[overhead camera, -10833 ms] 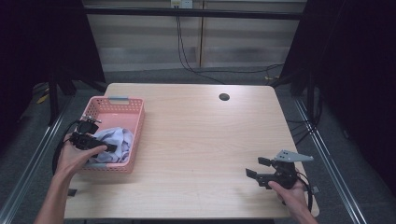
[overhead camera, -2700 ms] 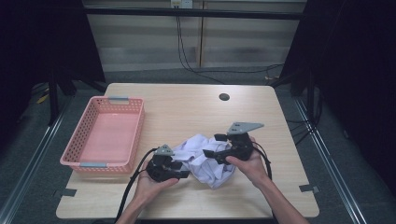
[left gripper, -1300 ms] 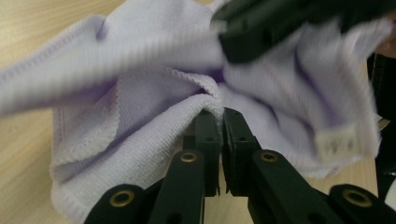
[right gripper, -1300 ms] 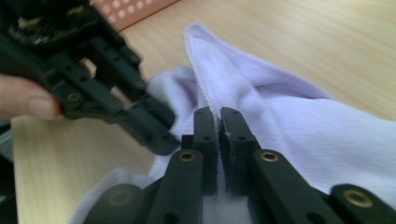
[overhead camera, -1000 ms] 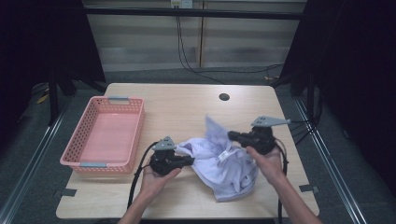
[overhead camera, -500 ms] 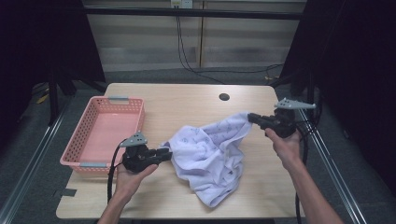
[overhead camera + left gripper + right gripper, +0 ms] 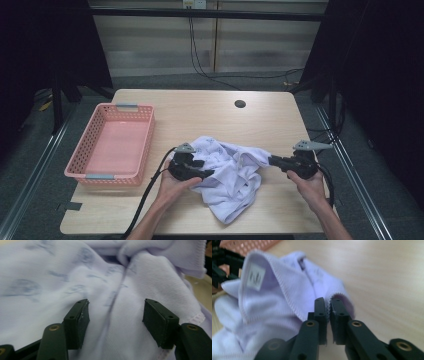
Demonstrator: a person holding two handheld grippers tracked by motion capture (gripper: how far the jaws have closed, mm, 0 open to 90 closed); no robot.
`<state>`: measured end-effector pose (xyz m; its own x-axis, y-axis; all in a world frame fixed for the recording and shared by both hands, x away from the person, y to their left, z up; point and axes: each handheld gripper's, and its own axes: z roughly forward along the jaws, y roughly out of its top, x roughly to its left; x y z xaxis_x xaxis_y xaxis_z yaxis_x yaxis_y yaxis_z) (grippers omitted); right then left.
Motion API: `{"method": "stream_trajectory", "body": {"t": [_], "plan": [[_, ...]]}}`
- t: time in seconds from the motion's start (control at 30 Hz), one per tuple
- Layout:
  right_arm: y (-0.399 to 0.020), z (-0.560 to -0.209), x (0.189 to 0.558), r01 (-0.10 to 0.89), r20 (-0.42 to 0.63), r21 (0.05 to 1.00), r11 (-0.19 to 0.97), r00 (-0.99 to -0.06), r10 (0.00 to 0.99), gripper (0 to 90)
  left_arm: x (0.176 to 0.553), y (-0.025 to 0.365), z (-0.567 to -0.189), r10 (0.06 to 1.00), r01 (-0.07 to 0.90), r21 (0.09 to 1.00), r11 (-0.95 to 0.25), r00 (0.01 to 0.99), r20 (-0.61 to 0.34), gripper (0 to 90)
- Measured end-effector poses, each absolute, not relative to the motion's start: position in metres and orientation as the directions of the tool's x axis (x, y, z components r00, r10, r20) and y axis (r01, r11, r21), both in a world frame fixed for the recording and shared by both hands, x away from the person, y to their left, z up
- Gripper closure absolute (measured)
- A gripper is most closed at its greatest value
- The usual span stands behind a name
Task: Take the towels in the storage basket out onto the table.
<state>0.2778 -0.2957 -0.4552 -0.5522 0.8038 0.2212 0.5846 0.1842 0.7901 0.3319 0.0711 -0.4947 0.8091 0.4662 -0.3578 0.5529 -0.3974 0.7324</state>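
A pale wooden table (image 7: 210, 120) with rounded corners stands on a grey floor, dark curtains at both sides and a light panelled wall behind it, where black cables hang down and trail along the floor. Counted from the left, the table carries one pink basket (image 7: 95, 145), one crumpled white garment (image 7: 230, 172) and one small dark round hole (image 7: 240, 104) near the far edge; two hand-held grippers work over it. The basket sits at the left edge, well apart from the garment, its mesh walls around a bare bottom. The left gripper (image 7: 202, 172) lies against the garment's left side, its cable trailing off the near edge; in the left gripper view its jaws have just been opening and stand apart, with printed cloth spread under and between the pads (image 7: 77, 320) but not pinched. The garment rests in a heap on the near middle of the table, one edge stretched out to the right. There the right gripper (image 7: 272, 160) holds it: in the right gripper view a stitched hem sits between the nearly closed pads (image 7: 320, 312), though these jaws have just been easing open. Nothing stands between basket and garment.
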Motion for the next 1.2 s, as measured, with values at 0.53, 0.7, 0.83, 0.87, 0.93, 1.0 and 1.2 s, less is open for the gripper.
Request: {"method": "stream_trajectory", "body": {"t": [0.53,0.7,0.83,0.87,0.93,1.0,1.2], "plan": [[-0.232,-0.426,0.315,0.527,0.246,0.831,0.178,-0.636,0.731,31.4,0.325,0.078,-0.479,0.46,0.488,0.782,-0.388,0.837,-0.295,87.5],[-0.207,-0.453,0.323,0.607,0.236,0.745,0.277,-0.627,0.742,50.0,0.323,0.089,-0.47,0.467,0.481,0.798,-0.364,0.835,-0.29,87.9],[-0.224,-0.461,0.317,0.609,0.251,0.762,0.218,-0.589,0.768,84.0,0.321,0.101,-0.459,0.47,0.473,0.823,-0.316,0.831,-0.297,88.1],[-0.231,-0.459,0.317,0.602,0.262,0.776,0.187,-0.579,0.772,85.3,0.32,0.105,-0.455,0.475,0.469,0.83,-0.302,0.829,-0.295,88.1],[-0.244,-0.447,0.317,0.58,0.248,0.799,0.157,-0.556,0.793,86.7,0.319,0.113,-0.447,0.477,0.467,0.844,-0.262,0.824,-0.308,88.2],[-0.255,-0.433,0.32,0.56,0.244,0.818,0.13,-0.543,0.804,87.2,0.319,0.119,-0.431,0.479,0.438,0.865,-0.244,0.83,-0.286,88.2],[-0.28,-0.381,0.339,0.495,0.221,0.866,0.079,-0.518,0.826,87.5,0.316,0.121,-0.374,0.46,0.337,0.92,-0.198,0.861,-0.216,88.7]]}}
